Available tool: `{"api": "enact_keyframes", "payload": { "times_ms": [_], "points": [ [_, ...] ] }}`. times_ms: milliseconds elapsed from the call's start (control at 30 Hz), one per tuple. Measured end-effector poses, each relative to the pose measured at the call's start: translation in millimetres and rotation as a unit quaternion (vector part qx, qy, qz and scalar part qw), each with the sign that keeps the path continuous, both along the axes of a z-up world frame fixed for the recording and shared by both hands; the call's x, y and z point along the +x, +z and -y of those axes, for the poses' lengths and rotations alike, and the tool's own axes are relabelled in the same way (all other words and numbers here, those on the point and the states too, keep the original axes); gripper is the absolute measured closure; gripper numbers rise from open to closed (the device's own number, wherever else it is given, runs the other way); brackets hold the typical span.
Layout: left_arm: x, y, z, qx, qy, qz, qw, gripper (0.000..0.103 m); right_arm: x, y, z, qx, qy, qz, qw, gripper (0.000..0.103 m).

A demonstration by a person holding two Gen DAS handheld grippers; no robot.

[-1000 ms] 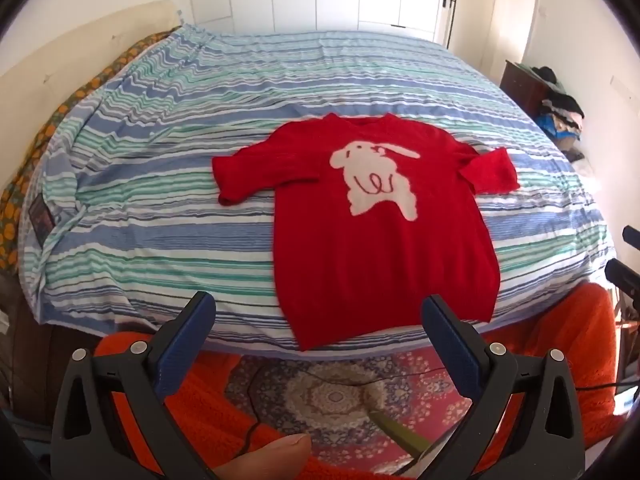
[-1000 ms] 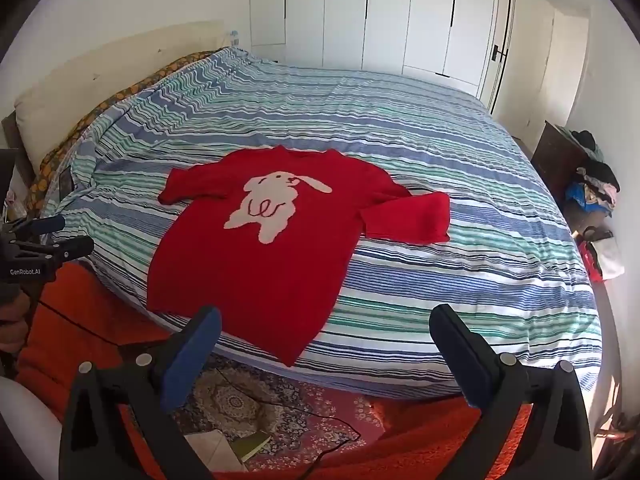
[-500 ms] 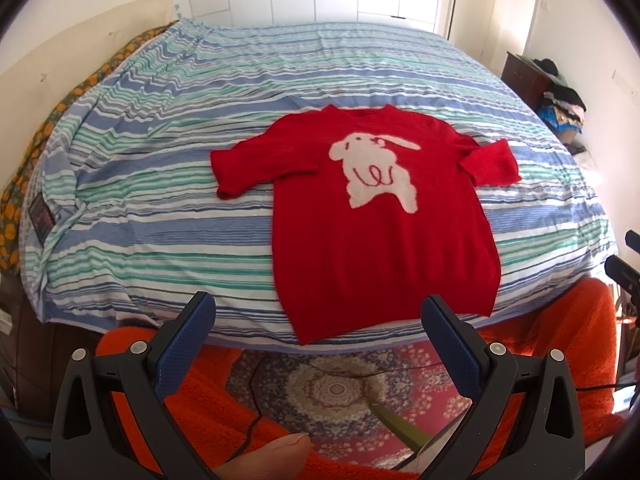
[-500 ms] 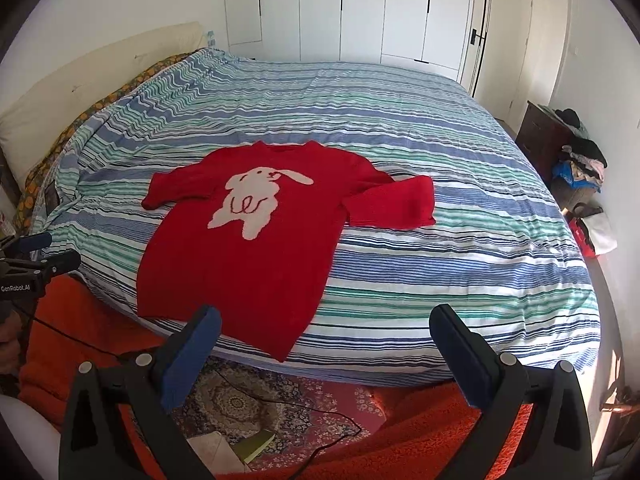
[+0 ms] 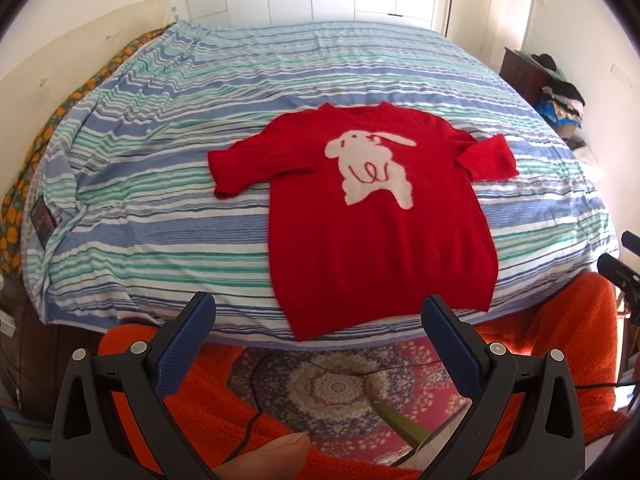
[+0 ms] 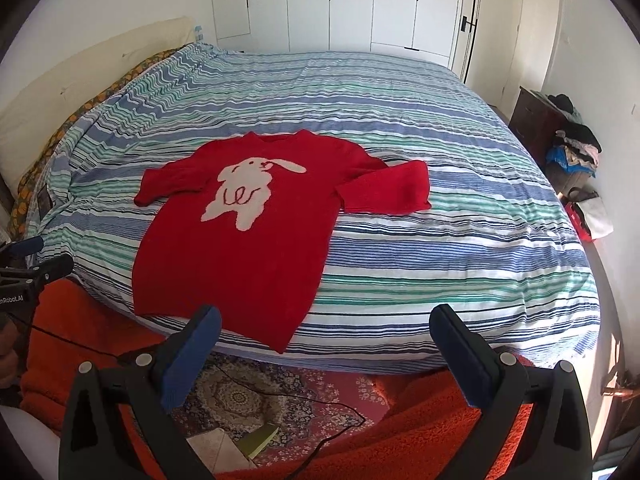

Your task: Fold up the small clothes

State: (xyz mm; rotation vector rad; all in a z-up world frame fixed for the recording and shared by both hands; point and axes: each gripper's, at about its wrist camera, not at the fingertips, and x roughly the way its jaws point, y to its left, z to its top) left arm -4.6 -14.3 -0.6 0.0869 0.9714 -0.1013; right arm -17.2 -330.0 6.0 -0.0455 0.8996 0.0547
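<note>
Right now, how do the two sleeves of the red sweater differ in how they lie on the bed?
The left sleeve lies narrow and angled down toward the near edge of the striped bed, its cuff slightly curled. The right sleeve looks wider and flatter, pointing more straight out to the side, with a crease where it meets the body. Both are short, red, spread out, and untouched by either tool.

both wrist views off the bed's (image 5: 280, 60) foot, facing headward, sharing sweater (image 6: 248, 232)
</note>
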Motion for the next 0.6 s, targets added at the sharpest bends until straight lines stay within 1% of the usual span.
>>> {"api": "enact_keyframes", "payload": {
  "times_ms": [367,600],
  "points": [
    [0.6,3.1,3.5,0.012,-0.001,0.004,0.9999,0.001,-0.6,-0.9,-0.1,0.002,-0.008,-0.001,1.0,0.0],
    [2.8,0.3,4.3,0.027,0.008,-0.007,0.9996,0.001,1.1,-2.1,-0.5,0.003,-0.008,-0.001,1.0,0.0]
  ]
}}
